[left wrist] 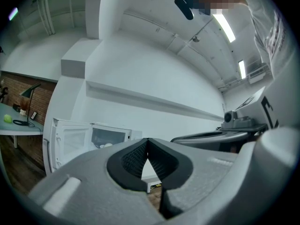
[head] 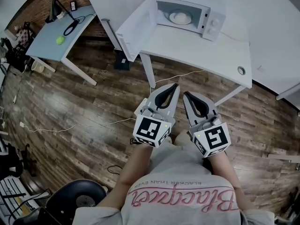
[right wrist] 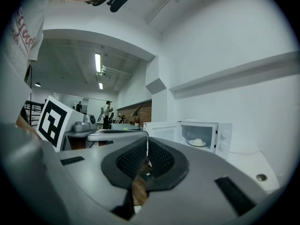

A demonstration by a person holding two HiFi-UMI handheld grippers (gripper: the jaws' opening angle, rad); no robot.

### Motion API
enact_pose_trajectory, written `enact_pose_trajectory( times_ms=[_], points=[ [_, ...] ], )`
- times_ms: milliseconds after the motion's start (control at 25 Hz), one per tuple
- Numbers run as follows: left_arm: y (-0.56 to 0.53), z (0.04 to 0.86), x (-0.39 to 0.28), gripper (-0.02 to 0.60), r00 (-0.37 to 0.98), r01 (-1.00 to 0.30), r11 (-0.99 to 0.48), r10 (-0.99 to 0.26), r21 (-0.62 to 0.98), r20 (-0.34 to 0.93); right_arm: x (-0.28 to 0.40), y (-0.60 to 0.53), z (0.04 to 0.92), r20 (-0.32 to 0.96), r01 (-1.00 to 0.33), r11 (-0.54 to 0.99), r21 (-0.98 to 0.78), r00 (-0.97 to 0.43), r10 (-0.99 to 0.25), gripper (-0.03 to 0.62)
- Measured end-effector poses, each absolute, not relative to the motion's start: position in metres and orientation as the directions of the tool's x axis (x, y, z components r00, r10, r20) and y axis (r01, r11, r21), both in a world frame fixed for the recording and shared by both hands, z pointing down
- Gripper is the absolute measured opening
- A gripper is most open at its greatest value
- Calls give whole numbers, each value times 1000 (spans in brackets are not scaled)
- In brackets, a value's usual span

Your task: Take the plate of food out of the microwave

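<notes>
Far left we've got a light blue desk [head: 44,43] with a green ball [head: 60,40] on it. Moving right, the white table [head: 211,50] carries the microwave [head: 213,20], its door [head: 136,29] swung open to the left, and the plate of food [head: 180,18] sits inside on the turntable. Near us, over the wooden floor [head: 93,107], our left gripper [head: 172,90] has its jaws pressed together on nothing. Just beside it, the right gripper [head: 187,97] is the same, jaws closed and empty. Both are well apart from the table.
</notes>
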State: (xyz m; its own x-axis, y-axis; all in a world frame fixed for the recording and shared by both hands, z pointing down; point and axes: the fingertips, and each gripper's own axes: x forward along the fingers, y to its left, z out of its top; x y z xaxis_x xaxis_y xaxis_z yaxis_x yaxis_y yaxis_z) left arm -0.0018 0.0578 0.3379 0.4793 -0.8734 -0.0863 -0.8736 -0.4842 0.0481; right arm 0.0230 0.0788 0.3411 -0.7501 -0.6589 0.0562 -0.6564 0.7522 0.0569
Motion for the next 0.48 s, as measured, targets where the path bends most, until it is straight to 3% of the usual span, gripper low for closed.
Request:
enact_pose_trajectory(
  times_ms=[480],
  points=[
    [36, 339, -1, 6, 476, -876, -481, -875, 37, -84, 21, 58, 350, 49, -646, 763, -2, -762, -645, 17]
  ],
)
